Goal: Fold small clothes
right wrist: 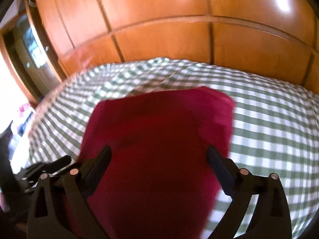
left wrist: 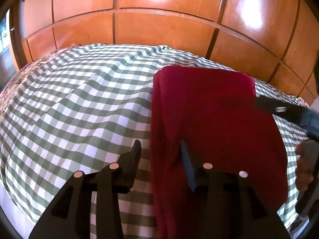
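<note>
Red garment (left wrist: 215,123) lies folded on the checked bedspread (left wrist: 79,103). Left gripper (left wrist: 159,151) spread, straddling its left edge. Right gripper (right wrist: 159,157) spread over the cloth; only the left view shows the holding hand (left wrist: 304,167).

— Where does the garment (left wrist: 215,123) lie?
— On the bed (left wrist: 79,103), toward its right half in the left wrist view, running from the near edge to the far edge.
— And behind the bed?
— The wardrobe (left wrist: 163,25), along the whole far side.
— The left tongs (left wrist: 159,151)?
— Straddling the garment's left edge.
</note>
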